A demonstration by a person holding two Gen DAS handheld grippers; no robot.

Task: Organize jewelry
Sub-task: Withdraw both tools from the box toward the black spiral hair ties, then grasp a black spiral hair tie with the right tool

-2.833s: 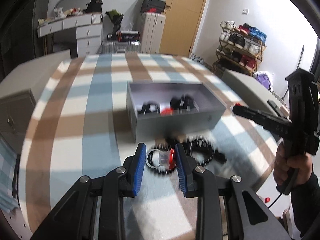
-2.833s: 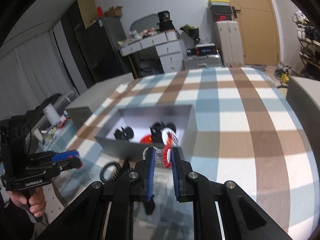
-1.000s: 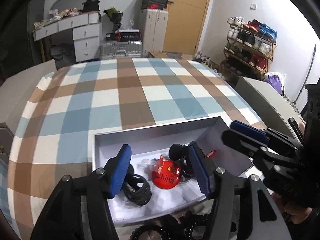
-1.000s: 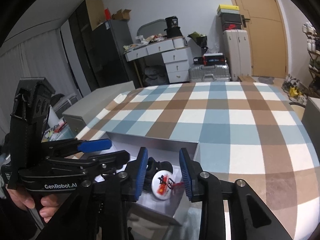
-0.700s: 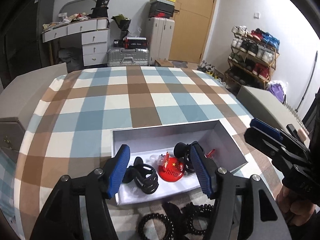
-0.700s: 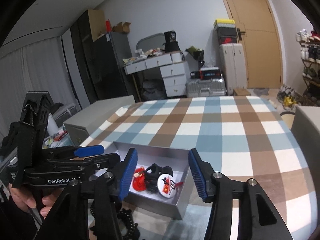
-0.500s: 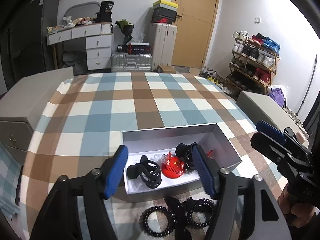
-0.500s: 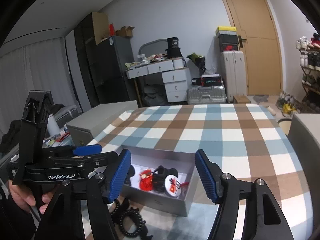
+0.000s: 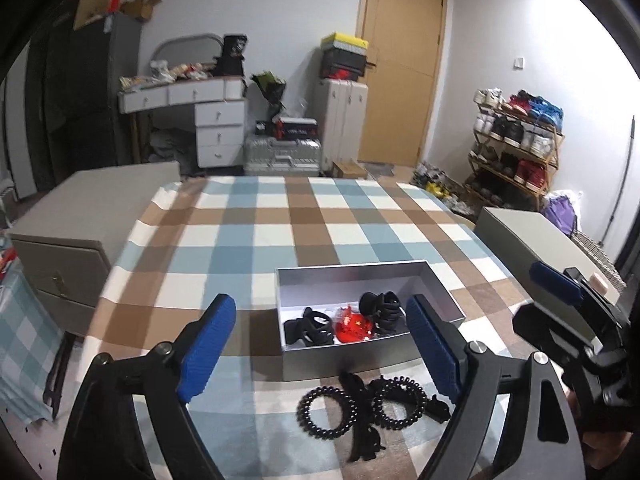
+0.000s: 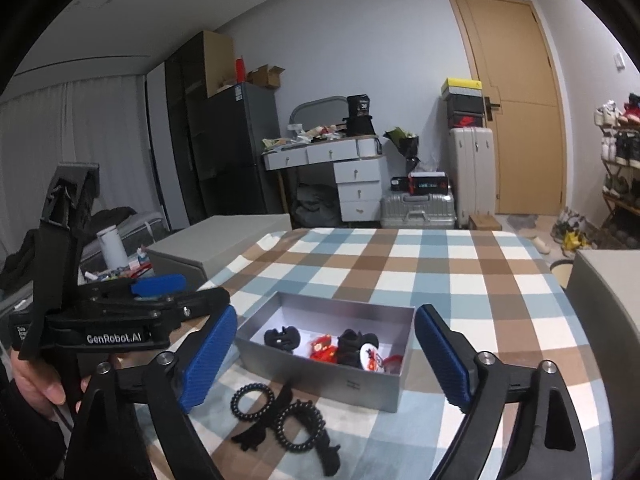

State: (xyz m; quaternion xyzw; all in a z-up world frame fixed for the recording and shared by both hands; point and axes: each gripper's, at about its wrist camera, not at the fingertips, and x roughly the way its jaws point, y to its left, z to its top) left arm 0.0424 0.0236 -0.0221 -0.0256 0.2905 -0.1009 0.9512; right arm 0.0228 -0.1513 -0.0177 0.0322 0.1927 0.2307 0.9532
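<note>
Jewelry pieces point(image 9: 352, 324) already lie in the grey box point(image 9: 360, 356) on the checked surface point(image 9: 256, 236), so the left gripper point(image 9: 320, 344) and right gripper point(image 10: 324, 356) hover empty, jaws opening wide, likely for the black coil ties point(image 9: 326, 410) beside it.

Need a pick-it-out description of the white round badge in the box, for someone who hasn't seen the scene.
On the checked tablecloth sits an open grey box. Along its near wall lie two black hair claws and a red ornament; the white round badge lies at the row's right end, the only pale, flat disc there.
</note>
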